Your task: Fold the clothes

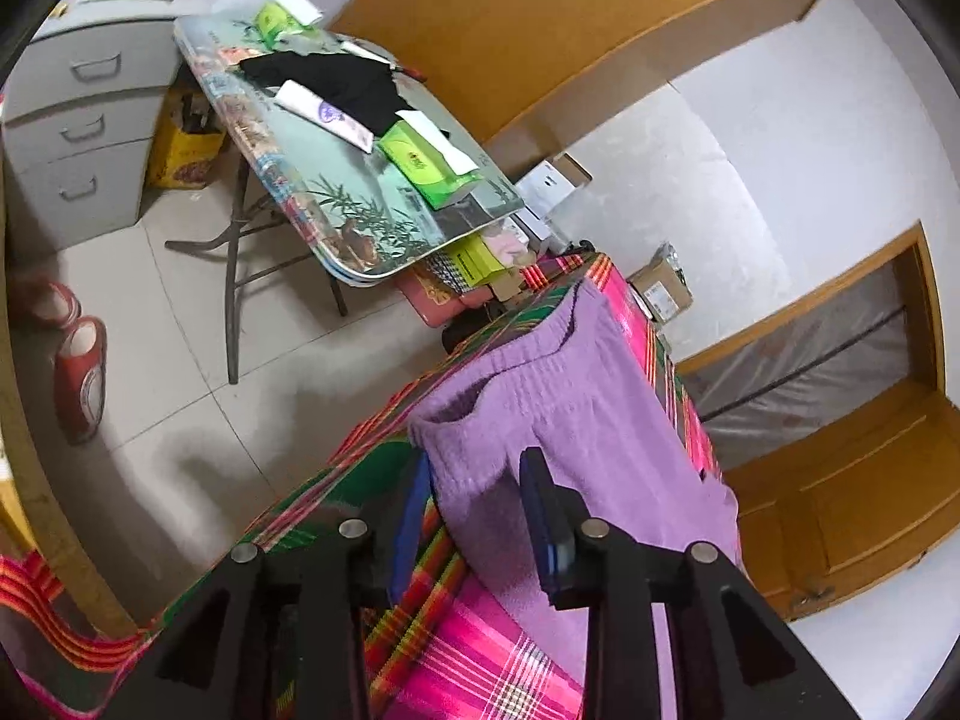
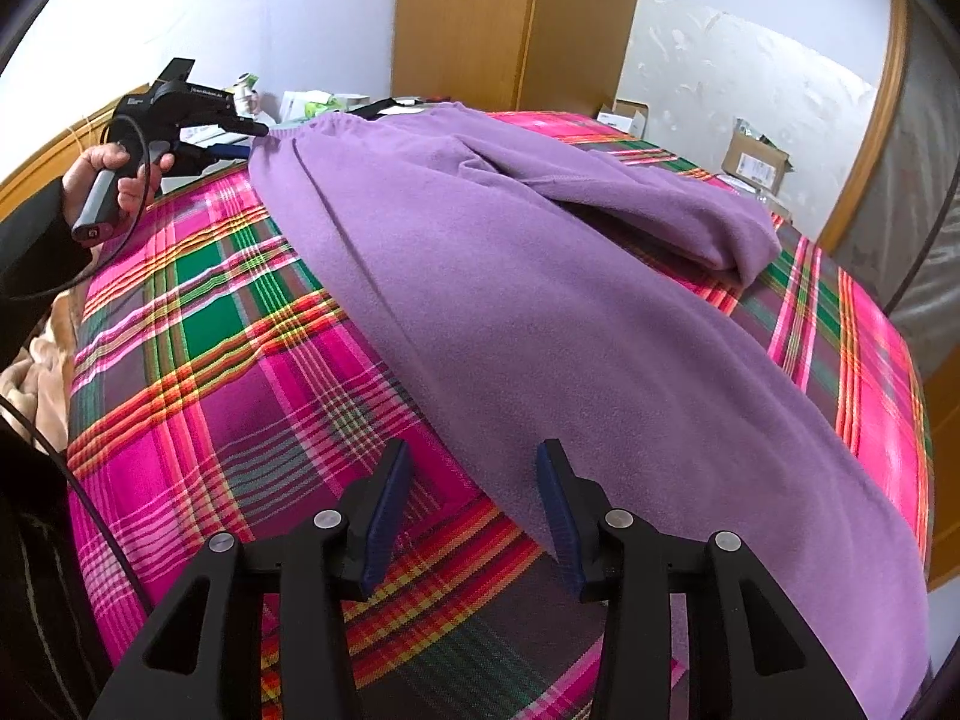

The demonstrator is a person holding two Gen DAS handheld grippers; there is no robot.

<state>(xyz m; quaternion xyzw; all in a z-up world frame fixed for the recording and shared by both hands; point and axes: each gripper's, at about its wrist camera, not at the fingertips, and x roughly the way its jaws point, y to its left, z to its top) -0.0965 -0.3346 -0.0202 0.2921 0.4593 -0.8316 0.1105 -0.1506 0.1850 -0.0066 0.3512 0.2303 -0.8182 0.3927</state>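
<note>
Purple fleece trousers [image 2: 510, 276] spread across the plaid bed [image 2: 198, 312]: soft, light, limp. Left gripper [image 1: 477, 501] gapes astride the waistband; right gripper [image 2: 474, 495], spread, at the hem. Grasp there.

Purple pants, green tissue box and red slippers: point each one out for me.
purple pants [image 2: 540, 312], right wrist view, middle of the near leg
green tissue box [image 1: 429, 165], left wrist view, its top face
red slippers [image 1: 81, 372], left wrist view, nearer slipper's upper

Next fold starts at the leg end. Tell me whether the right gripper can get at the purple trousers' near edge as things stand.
Probably yes. The right gripper is open just over the purple trousers, whose near edge lies flat on the plaid bedcover between its fingers, with nothing in the way.
</note>
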